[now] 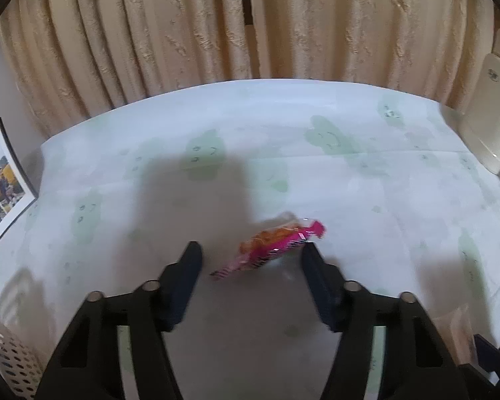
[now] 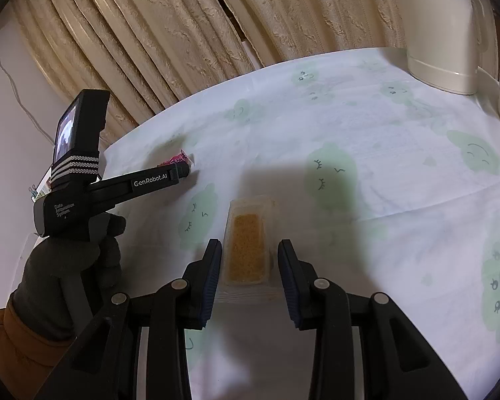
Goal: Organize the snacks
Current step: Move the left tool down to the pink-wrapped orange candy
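Your right tongs (image 2: 250, 250) sit spread on the bench (image 2: 400, 166), a clear pack of orange-brown snack (image 2: 247, 250) lying flat between the two fingers, neither pad plainly touching it. Your left tongs (image 1: 251, 250) are spread as well, with a pink snack packet (image 1: 273, 248) between the tips and closer to the right-hand finger; blur hides whether it touches. Seen from the right tongs, that pink packet lies far off to the left, at the tip of the tool held in your gloved left hand (image 2: 73, 266). Beyond the right tongs, to their right, stands a cream kettle (image 2: 443, 33).
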Demonstrator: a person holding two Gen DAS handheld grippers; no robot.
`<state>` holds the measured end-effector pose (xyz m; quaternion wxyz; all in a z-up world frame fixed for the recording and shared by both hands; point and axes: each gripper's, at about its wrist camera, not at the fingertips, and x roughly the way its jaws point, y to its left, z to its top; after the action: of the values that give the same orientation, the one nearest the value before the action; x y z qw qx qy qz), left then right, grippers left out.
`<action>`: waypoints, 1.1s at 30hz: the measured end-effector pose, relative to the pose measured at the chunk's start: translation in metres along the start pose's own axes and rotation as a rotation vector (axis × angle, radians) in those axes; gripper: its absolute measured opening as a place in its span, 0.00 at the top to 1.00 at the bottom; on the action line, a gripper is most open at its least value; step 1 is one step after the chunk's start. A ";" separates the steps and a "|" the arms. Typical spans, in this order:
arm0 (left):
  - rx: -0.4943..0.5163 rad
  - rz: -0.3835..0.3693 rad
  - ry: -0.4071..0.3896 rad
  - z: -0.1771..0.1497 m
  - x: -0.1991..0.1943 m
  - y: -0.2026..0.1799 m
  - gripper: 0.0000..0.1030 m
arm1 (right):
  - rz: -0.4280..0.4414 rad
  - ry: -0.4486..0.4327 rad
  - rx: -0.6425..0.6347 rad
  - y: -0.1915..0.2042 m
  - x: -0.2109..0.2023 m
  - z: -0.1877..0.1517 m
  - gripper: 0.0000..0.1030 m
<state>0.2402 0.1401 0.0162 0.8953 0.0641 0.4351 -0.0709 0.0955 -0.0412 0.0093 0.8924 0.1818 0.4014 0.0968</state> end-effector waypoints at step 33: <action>-0.008 -0.111 -0.013 -0.027 -0.028 -0.018 0.61 | 0.001 -0.001 0.002 0.000 0.000 0.000 0.67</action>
<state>0.1990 0.1294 0.0204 0.8930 0.0358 0.4326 -0.1191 0.0952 -0.0407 0.0092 0.8924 0.1832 0.4009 0.0968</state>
